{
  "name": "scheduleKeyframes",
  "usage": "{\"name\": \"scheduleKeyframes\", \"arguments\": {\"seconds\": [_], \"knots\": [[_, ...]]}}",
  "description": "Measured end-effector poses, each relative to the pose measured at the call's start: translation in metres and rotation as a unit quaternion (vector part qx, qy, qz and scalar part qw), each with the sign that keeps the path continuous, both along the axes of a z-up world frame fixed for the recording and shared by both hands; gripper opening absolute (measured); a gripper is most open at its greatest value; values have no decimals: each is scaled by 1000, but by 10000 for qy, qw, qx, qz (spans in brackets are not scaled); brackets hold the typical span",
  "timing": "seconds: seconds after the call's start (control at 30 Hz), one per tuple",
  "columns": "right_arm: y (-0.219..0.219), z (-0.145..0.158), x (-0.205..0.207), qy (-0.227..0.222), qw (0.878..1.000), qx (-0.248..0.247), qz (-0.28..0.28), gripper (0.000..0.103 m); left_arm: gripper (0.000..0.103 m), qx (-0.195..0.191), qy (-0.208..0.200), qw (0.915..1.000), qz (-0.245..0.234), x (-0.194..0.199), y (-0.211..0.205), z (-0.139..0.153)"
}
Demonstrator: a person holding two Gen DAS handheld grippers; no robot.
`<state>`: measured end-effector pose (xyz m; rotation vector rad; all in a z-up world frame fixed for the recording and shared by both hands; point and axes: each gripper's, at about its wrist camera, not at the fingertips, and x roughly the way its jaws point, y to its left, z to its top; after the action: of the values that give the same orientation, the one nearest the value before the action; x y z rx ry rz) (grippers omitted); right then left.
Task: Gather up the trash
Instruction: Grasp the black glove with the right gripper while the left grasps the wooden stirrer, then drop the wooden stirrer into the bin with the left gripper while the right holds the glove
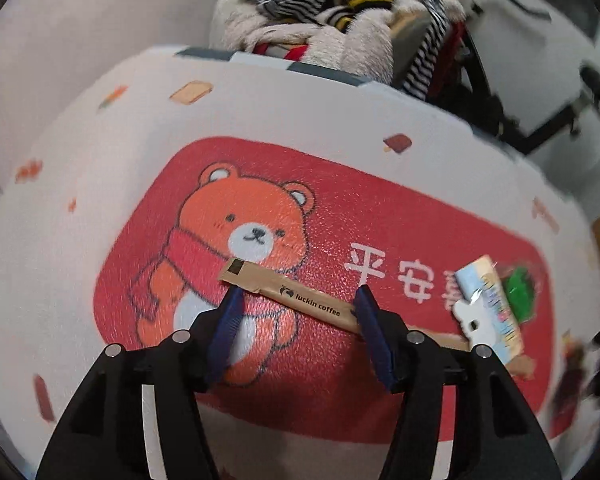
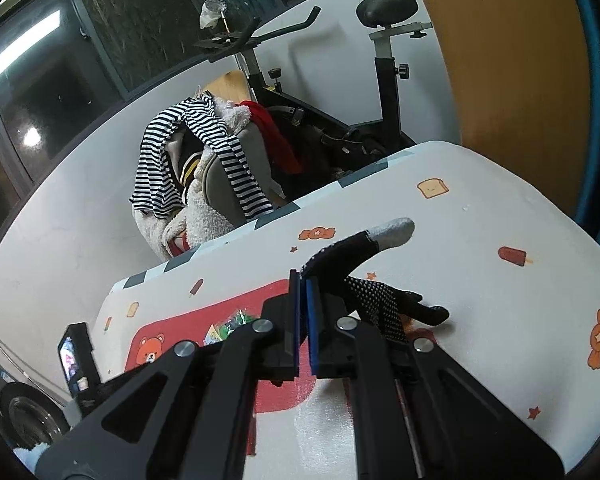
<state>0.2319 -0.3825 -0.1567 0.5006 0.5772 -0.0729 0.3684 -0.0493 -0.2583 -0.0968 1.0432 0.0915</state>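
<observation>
A brown "luckin coffee" paper sachet (image 1: 300, 296) lies on the red bear mat (image 1: 320, 216) on the white table. My left gripper (image 1: 298, 298) is open, its blue pads on either side of the sachet's middle. A pale blue and white wrapper (image 1: 486, 308) and a green wrapper (image 1: 520, 288) lie to the right. My right gripper (image 2: 303, 280) is shut with nothing visibly between its pads, above the table. A black dotted glove (image 2: 364, 276) lies just beyond it. The wrappers (image 2: 230, 326) show small to its left.
A chair piled with striped and fleecy clothes (image 2: 204, 168) stands behind the table's far edge (image 2: 260, 220). An exercise bike (image 2: 380, 80) stands by the wall. A dark device (image 2: 76, 356) stands at the table's left side.
</observation>
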Motion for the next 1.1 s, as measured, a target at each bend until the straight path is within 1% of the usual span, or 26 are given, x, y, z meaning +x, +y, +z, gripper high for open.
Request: {"name": "scheduleKeyframes", "arguments": {"seconds": [0.03,0.07,0.1,0.2,0.23,0.3,0.37,0.43,0.5,0.57,0.7,0.8,0.93,1.1], "knots": [[0,1,-1,-19,10000,-13,1,7,47,85,-3,9999,-78,1,-2,0],[0,1,-2,-31,10000,-16,2,7,34,196,-29,9996,-212,1,-2,1],[0,2,-3,-44,10000,6,12,7,27,130,-21,9994,-311,1,1,2],[-1,3,-5,-66,10000,4,65,7,14,-239,-47,9986,-475,1,20,4],[-1,4,-6,-75,9999,-7,76,7,12,-326,-82,9982,-488,1,24,5],[0,4,-8,-90,9999,12,92,7,4,-642,-261,9967,-431,-1,37,10],[1,5,-9,-84,9999,4,111,7,2,-1089,-414,9929,-250,-2,54,16],[4,7,-11,-81,9998,-45,179,7,2,-1422,-613,9879,-90,-2,66,25],[8,8,-13,-66,9996,-92,245,7,2,-1455,-815,9859,-109,0,70,37],[11,9,-15,-27,9995,-116,300,7,2,-1511,-926,9841,-101,1,74,47],[15,13,-19,-2,9992,-99,394,7,2,-1821,-1111,9770,1,-2,88,71],[21,17,-24,-30,9988,-126,482,7,2,-1855,-1375,9728,-169,-20,90,98],[33,23,-32,-67,9976,-105,683,7,2,-1861,-1657,9676,-418,-49,85,126],[49,30,-46,-81,9955,-120,939,7,2,-1886,-1876,9620,-609,-87,82,149]]}}
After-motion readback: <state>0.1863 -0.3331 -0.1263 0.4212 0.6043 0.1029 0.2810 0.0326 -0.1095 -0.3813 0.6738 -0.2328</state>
